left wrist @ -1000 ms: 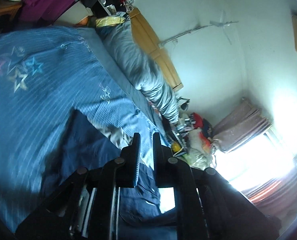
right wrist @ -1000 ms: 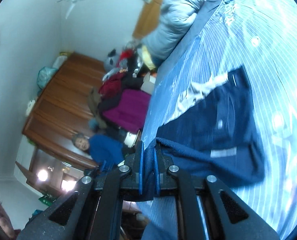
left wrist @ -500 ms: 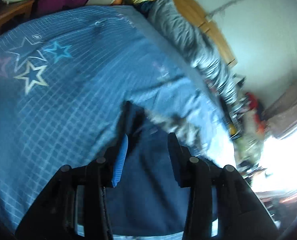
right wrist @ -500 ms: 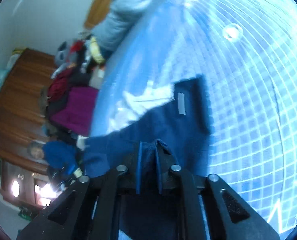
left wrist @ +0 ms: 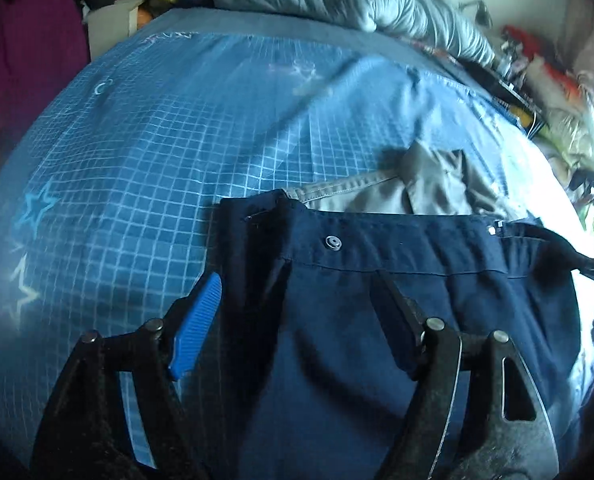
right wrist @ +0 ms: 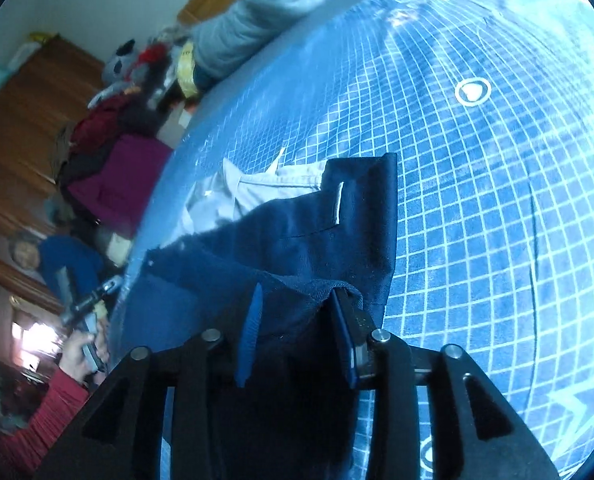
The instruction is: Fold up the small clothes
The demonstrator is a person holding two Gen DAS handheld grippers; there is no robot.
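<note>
Evidently both tools are letting go so the fold can settle: the left gripper hangs over the dark navy cotton shorts with its jaws opening wide, the cloth lying beneath them and neither pad pressing it. The right gripper is opening too; a bunched navy hem sits between its blue pads, which appear to be slackening off it, though contact at the right pad cannot be ruled out.

The shorts lie spread on the blue grid-patterned bedsheet, waistband toward twelve o'clock in the left view, a small round snap showing. A pale grey crumpled garment pokes out just beyond the waistband, toward one o'clock.
</note>
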